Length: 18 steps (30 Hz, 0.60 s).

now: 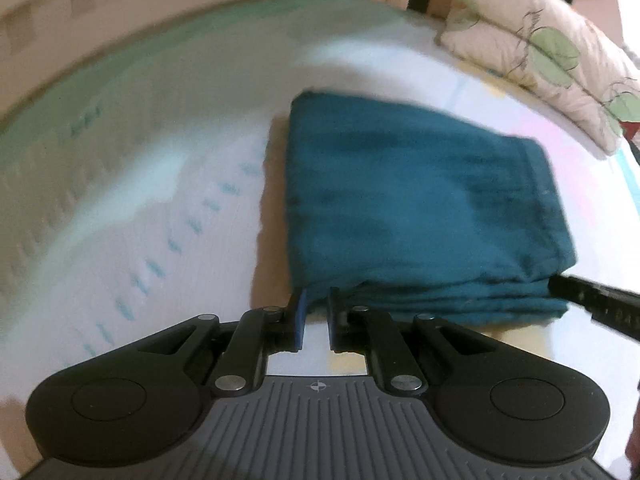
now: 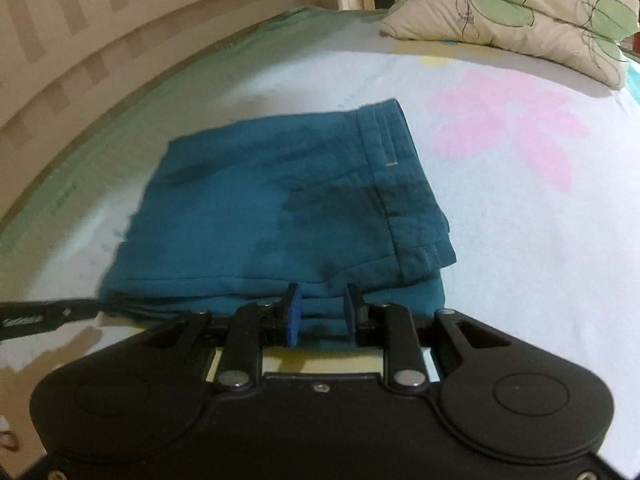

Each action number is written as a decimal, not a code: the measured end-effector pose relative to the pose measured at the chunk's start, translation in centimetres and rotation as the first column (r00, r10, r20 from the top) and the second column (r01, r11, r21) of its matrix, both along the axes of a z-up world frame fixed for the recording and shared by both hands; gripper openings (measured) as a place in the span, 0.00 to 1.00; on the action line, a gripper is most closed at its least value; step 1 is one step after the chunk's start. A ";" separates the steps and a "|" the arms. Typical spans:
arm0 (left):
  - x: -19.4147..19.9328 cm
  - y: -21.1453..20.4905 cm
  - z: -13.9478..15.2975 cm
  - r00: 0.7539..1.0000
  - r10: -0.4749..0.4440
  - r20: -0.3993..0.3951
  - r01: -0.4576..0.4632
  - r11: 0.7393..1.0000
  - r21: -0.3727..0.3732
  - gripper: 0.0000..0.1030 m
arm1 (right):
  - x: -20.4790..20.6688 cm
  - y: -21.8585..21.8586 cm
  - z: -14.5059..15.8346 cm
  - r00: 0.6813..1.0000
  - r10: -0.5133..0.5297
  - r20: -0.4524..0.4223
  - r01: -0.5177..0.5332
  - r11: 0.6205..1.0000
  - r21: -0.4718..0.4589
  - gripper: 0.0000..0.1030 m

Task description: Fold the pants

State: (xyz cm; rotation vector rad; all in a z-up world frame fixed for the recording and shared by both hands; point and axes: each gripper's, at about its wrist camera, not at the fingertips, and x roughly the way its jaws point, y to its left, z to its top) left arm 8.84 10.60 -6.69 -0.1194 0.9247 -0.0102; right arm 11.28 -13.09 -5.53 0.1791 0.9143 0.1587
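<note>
teal pants [image 2: 276,216] lie folded in compact stack on bed sheet [image 2: 540,248], waistband [image 2: 394,184] along right side of top layer. left gripper [image 1: 316,312] at near edge of stack, by its left corner; jaws spread a little, nothing pinched btw blue pads [image 1: 301,316]. right gripper [image 2: 320,312] at same near edge, further right; jaws spread, pads [image 2: 293,316] astride folded edge w/o clamping. pillows [image 2: 520,12] at far right, wooden headboard [image 2: 100,32] at left. left view blurred.
</note>
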 end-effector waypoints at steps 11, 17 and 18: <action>-2.8 -3.5 4.8 0.992 0.074 0.100 -0.083 0.993 0.089 0.11 | -4.3 1.3 5.1 0.999 -0.029 0.032 0.028 1.000 0.011 0.33; -3.5 -4.2 7.1 0.977 0.101 0.187 -0.132 0.977 0.165 0.11 | -6.1 1.6 6.9 0.997 -0.059 0.058 0.059 0.998 -0.001 0.33; -3.5 -4.2 7.3 0.980 0.084 0.181 -0.112 0.982 0.150 0.11 | -6.3 1.7 7.1 0.996 -0.062 0.061 0.062 0.998 -0.001 0.34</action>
